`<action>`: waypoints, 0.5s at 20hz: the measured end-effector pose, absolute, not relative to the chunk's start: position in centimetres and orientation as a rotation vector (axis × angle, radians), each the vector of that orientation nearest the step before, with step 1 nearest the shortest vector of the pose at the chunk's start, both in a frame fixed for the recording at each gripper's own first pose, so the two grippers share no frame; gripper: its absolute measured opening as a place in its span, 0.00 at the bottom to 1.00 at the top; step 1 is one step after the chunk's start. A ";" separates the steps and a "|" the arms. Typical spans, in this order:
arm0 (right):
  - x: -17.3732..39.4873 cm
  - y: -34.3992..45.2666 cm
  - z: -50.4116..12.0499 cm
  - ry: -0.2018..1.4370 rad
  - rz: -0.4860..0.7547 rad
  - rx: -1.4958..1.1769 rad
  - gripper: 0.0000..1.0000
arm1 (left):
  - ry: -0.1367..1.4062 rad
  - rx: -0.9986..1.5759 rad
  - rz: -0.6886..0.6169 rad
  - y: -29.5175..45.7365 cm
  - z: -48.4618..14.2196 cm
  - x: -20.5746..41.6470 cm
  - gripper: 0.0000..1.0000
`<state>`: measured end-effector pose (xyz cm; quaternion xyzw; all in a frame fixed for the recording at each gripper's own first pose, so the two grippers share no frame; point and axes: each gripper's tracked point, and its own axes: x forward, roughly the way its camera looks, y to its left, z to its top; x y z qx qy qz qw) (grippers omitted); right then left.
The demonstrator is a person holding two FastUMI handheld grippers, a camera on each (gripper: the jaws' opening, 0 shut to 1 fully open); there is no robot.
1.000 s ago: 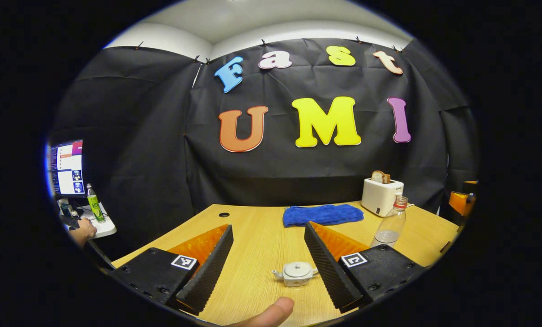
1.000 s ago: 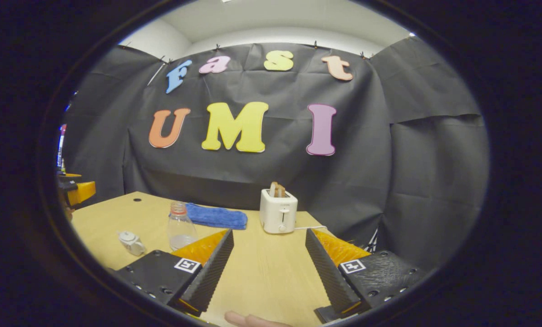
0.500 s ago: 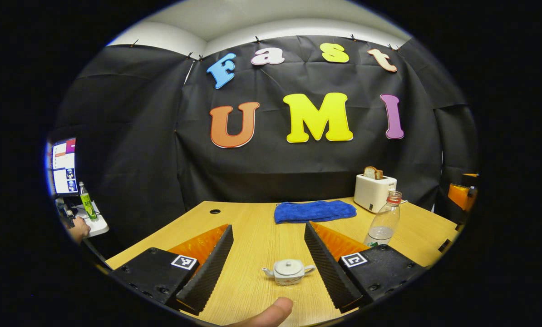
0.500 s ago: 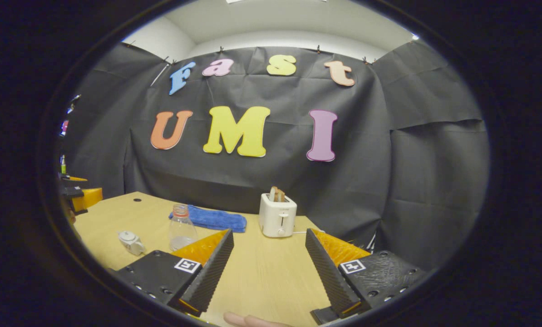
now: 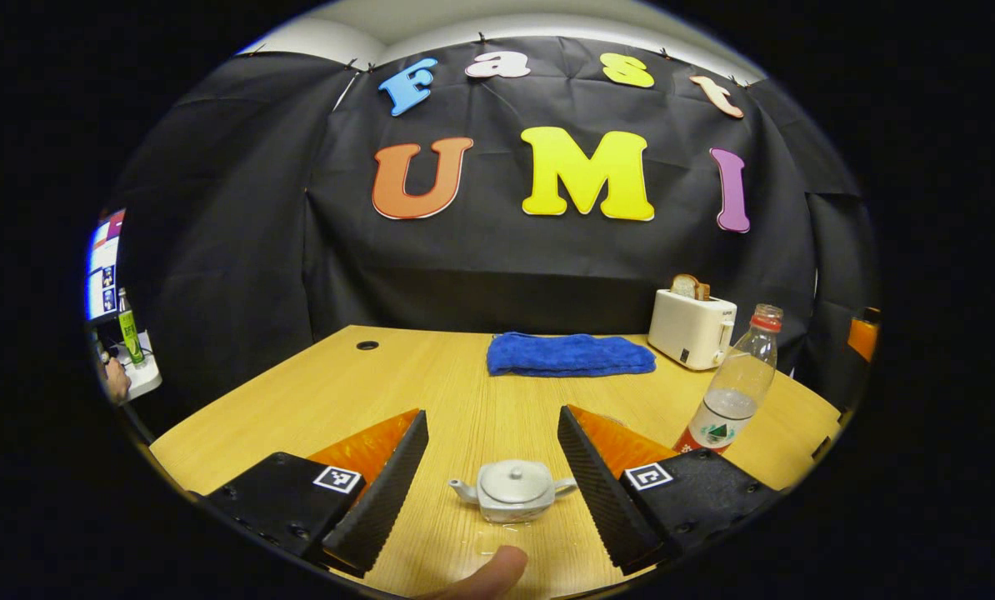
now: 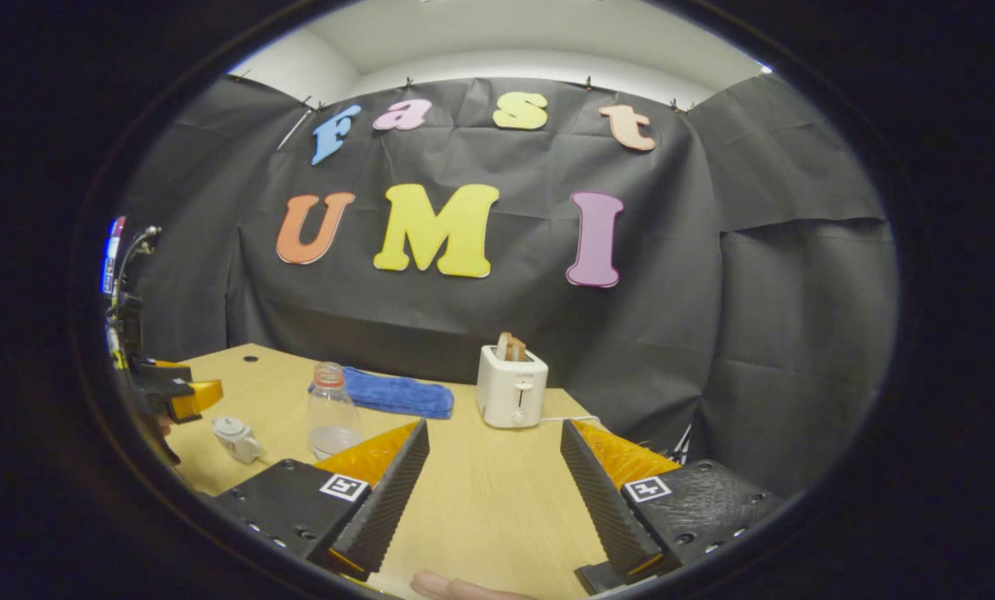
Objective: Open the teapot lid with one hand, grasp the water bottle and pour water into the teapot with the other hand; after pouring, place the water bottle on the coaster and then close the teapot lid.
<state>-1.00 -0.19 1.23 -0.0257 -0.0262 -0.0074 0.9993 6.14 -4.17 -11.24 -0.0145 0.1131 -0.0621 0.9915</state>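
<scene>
Left gripper view: my left gripper (image 5: 494,492) hangs low over the wooden table (image 5: 431,392), its two fingers spread wide apart and holding nothing.
Teapot: the small pale teapot (image 5: 512,491) stands on the table between my left fingers, nearer the right one, touching neither; its lid (image 5: 513,482) is on, spout pointing left.
Coaster: a clear round coaster (image 5: 510,537) seems to lie on the table just in front of the teapot; it is faint.
Bottle: the clear bottle (image 5: 735,390) stands upright to the right, beyond my right finger, with a little water in the bottom.
Thumb: a fingertip (image 5: 487,575) shows at the bottom edge.
Background: a blue towel (image 5: 570,354) lies at the far side; a white toaster (image 5: 692,329) with bread stands right of it.
Right gripper view: my right gripper (image 6: 492,500) is also wide open and empty, over bare table.
Seen from there: the bottle (image 6: 332,412) and teapot (image 6: 235,439) stand off to the left, well apart from my right fingers; the left gripper (image 6: 182,397) is just beside the teapot.
</scene>
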 end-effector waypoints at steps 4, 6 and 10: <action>-0.5 0.0 0.8 -0.039 -0.022 -0.069 0.95 | 0.296 -0.041 -0.154 -5.3 -14.0 6.6 0.98; -0.4 0.3 0.5 -0.032 -0.017 -0.076 0.95 | 0.314 -0.043 -0.151 -5.4 -14.9 6.9 0.94; -0.1 0.9 0.0 -0.022 -0.014 -0.095 0.96 | 0.318 -0.016 -0.139 -5.3 -15.6 7.4 0.84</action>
